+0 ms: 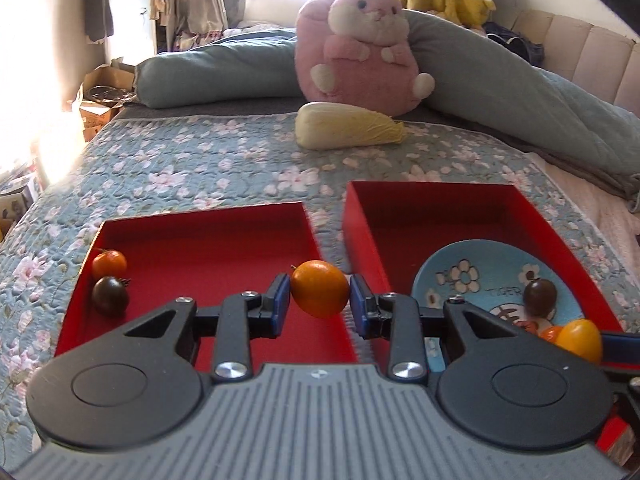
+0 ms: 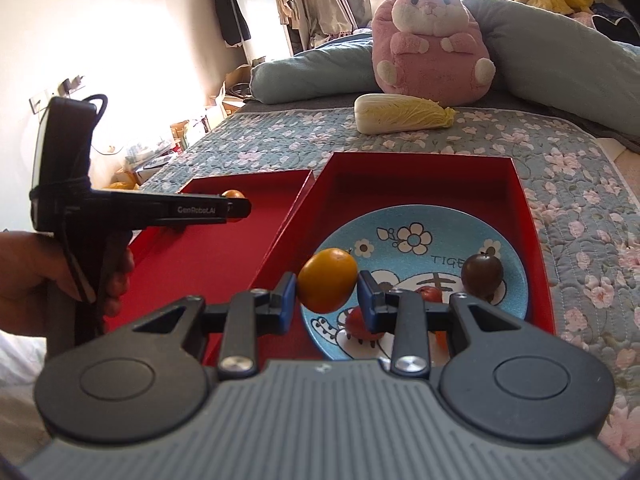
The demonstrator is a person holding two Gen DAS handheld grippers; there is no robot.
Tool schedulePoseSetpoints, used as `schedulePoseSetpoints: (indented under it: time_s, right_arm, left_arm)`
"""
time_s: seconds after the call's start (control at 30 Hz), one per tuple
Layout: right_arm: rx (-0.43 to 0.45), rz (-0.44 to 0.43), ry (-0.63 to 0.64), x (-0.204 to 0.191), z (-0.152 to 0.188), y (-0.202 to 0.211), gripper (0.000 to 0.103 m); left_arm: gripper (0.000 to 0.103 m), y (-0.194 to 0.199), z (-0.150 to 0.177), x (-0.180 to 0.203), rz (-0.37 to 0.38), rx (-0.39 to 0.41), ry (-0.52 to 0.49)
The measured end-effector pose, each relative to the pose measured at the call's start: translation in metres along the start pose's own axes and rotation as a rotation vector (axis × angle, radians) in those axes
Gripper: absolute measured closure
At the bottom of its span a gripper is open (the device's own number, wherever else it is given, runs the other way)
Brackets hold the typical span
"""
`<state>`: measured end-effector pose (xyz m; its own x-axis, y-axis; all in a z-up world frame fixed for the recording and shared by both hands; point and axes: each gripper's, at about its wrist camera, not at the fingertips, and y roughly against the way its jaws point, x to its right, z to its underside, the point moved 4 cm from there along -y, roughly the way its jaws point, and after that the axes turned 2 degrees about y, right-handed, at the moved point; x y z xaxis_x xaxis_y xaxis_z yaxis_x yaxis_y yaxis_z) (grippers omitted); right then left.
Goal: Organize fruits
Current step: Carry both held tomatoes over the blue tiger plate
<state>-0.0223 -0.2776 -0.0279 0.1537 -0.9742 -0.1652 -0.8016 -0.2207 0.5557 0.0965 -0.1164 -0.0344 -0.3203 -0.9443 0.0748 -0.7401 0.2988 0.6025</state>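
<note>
Sunlit and cluttered, a bedroom is framing a bed under a blue floral quilted bedspread (image 1: 192, 168), where a rolled grey-blue duvet (image 1: 500, 92) is lying along the far edge. Leaning against it, a pink plush hamster toy (image 1: 360, 48) is sitting just behind a pale yellow-white napa cabbage (image 1: 348, 126).

Nearer the cameras, two red cardboard trays are lying side by side on the bedspread, close but apart. Inside the shallower left red tray (image 1: 200, 232), a small orange tomato (image 1: 109, 264) and a dark purple-brown tomato (image 1: 111, 295) are resting together against the left wall. Inside the deeper right red tray (image 2: 424, 168), a round light-blue plate with a tiger drawing (image 2: 408, 240) is carrying a dark brown tomato (image 2: 482, 274) near its right rim and small red tomatoes (image 2: 360, 324) near its front edge, partly hidden behind the claw.

Above the left tray's right wall, the left claw (image 1: 320, 304) is clenching a round orange-yellow tomato (image 1: 319, 289) between its blue pads. Over the plate's left edge, the right claw (image 2: 327, 298) is clamping another orange-yellow tomato (image 2: 327, 285). At the left of the right wrist view, a person's hand (image 2: 60, 276) is gripping the black handle of the left tool.
</note>
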Motion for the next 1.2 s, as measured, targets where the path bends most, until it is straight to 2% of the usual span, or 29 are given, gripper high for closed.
schedulePoseSetpoints:
  time_s: [0.27,0.47,0.7,0.97,1.13,1.2]
  right_arm:
    - [-0.008,0.025,-0.017,0.018,0.007,0.004,0.067]
    - [-0.016,0.037,-0.034,0.026,0.013,0.006,0.067]
    - [-0.02,0.04,-0.039,0.029,0.014,0.008,0.067]
    - [-0.029,0.044,-0.047,0.032,0.017,0.005,0.067]
    - [-0.033,0.047,-0.048,0.032,0.017,0.002,0.067]
    - [-0.039,0.048,-0.049,0.032,0.018,0.001,0.067]
  left_arm:
    - [0.065,-0.01,0.0,0.066,0.091,-0.016,-0.082]
    - [0.065,-0.024,0.007,0.094,0.108,-0.034,-0.114]
    - [0.065,-0.039,0.019,0.106,0.109,-0.068,-0.123]
    - [0.064,-0.043,0.024,0.105,0.153,-0.088,-0.093]
    - [0.053,-0.039,0.023,0.102,0.166,-0.07,-0.082]
    - [0.052,-0.037,0.023,0.103,0.169,-0.066,-0.093]
